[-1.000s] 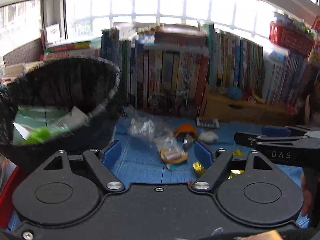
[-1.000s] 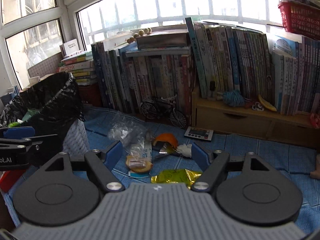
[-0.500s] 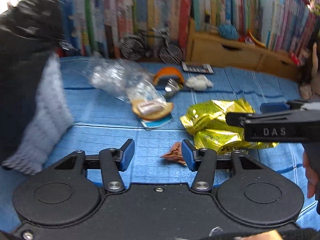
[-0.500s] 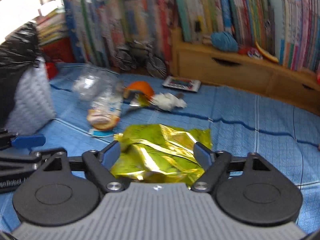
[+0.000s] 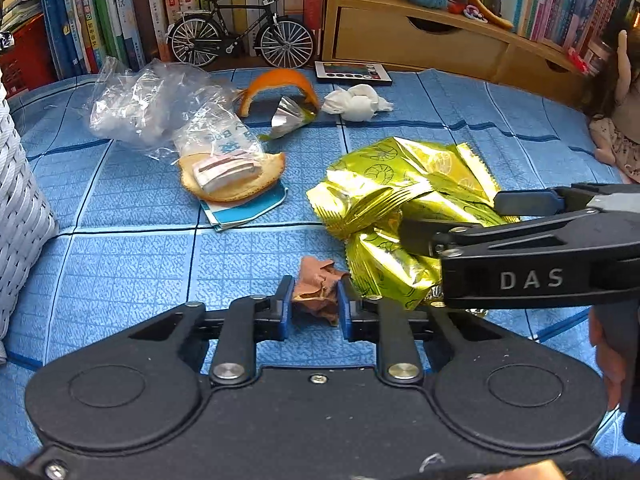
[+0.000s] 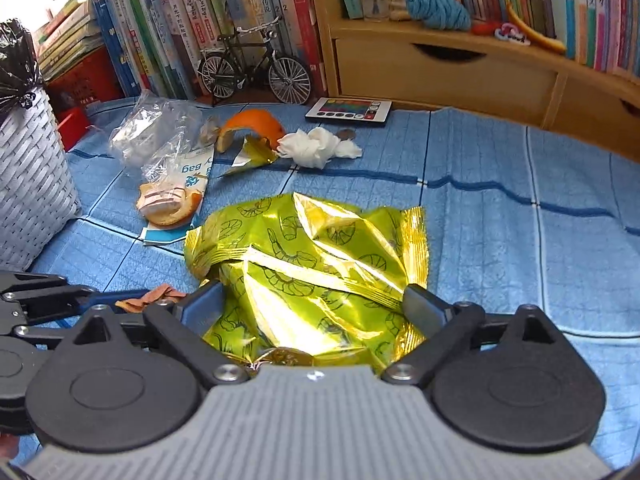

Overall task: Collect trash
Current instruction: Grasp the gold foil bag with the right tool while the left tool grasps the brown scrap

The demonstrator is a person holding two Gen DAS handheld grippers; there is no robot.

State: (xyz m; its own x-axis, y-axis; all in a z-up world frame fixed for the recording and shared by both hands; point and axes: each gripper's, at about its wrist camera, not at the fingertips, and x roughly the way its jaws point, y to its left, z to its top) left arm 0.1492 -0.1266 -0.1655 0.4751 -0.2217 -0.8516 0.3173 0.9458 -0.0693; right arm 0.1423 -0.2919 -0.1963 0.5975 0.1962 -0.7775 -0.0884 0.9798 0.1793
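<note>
Trash lies across the blue tabletop (image 5: 120,272): left claw (image 5: 314,300), just closing, pinches the brown scrap (image 5: 318,282) for lifting, while right claw (image 6: 316,308), just widening, straddles the gold wrapper (image 6: 312,264) without pressing it.

Both views are bright and evenly lit by soft daylight; in the right wrist view a pale, washed-out patch in the upper left corner suggests a window there. Both are sharp, with no motion blur; book spines and cloth weave read clearly. The crumpled gold foil snack bag (image 6: 308,268) throws strong glare, its creases near the right gripper (image 6: 316,308) blown almost white, and it shines in the left wrist view too (image 5: 400,200). The clear crinkled plastic bag (image 5: 152,108) carries small white highlights. Shadows on the blue patterned cloth (image 5: 120,272) are faint and short. Fisheye distortion bends the row of upright books (image 6: 192,12) and the light wooden drawer unit (image 6: 460,68) into curves toward the edges. The corners darken slightly.
</note>
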